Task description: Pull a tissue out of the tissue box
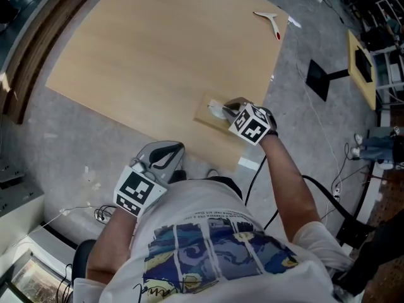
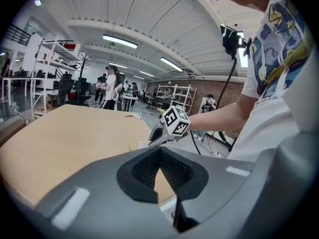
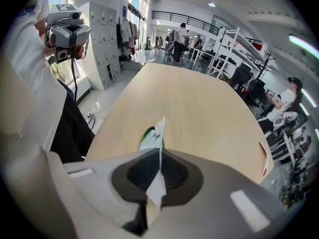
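Head view: the tissue box (image 1: 207, 115) is made out only in part, at the near right edge of the table (image 1: 158, 55), and its top is covered by the right gripper (image 1: 224, 111). That gripper is pointed steeply down onto the box from a forearm (image 1: 287, 169) stretched out from the near right. A scrap of white tissue (image 1: 216, 110) is just caught at the jaw tips. The left gripper (image 1: 170, 153) is held off the table, close to the torso and well apart from the box; its jaws are too small here to be read. A white and red object (image 1: 271, 21) is seen at the table's far right corner, its kind not to be told.

Left gripper view: the jaws are seen brought together at the tips, with nothing between them. They are aimed a little downward across the table. Beyond them the right gripper's marker cube (image 2: 175, 122) is shown tilted over the box, which is all but hidden beneath it.

Right gripper view: the jaws are seen clamped on the tissue, a thin white sheet pinched edge-on between the pads. One end is seen standing up past the tips and the other trailing back toward the camera. Of the box, only a green slot (image 3: 147, 133) is shown just beyond the tips; the rest is cut off by the gripper's own body.
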